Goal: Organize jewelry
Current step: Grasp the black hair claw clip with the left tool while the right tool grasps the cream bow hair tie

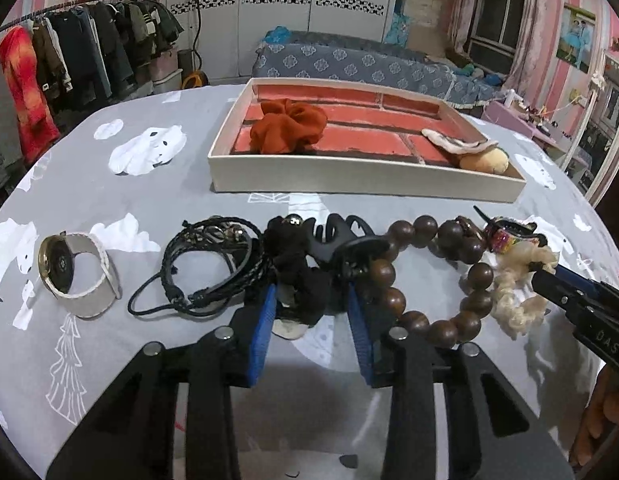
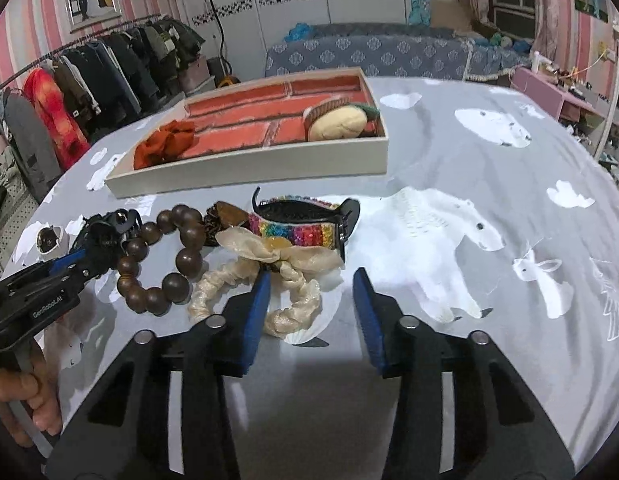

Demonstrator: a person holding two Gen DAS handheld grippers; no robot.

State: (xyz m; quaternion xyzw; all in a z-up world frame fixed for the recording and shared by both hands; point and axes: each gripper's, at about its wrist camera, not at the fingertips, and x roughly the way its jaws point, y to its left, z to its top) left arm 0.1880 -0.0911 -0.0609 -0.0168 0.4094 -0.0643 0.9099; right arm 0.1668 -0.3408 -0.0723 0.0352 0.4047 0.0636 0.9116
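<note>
Our left gripper (image 1: 311, 300) has its blue-padded fingers spread, straddling the black fabric scrunchie (image 1: 299, 268), which lies on the cloth just short of the black plastic claw clip (image 1: 341, 236); the pads look near the fabric but we cannot tell whether they touch it. Our right gripper (image 2: 309, 300) is likewise spread wide, its left finger over the cream satin bow scrunchie (image 2: 269, 272) and nothing between the pads yet.

We take the tray as our landmark: the shallow white tray with a red brick-pattern lining (image 1: 365, 182) sits beyond the row of pieces and already holds a rust-orange fabric scrunchie (image 1: 287, 126) at its left end and a tan plush hair piece (image 1: 483, 158) at its right corner. In front of the tray, from left, lie a gold-faced watch with a white strap (image 1: 79, 274), a bundle of black braided cord bracelets (image 1: 209, 264), the black scrunchie and clip, a brown wooden bead bracelet (image 1: 429, 272), a rainbow sequinned hair clip (image 2: 297, 228) and the cream scrunchie.

We judge the step to be picking up the black scrunchie. Next, the left pads should close on its bulk alone, clear of clip and beads, then lift toward the tray.
</note>
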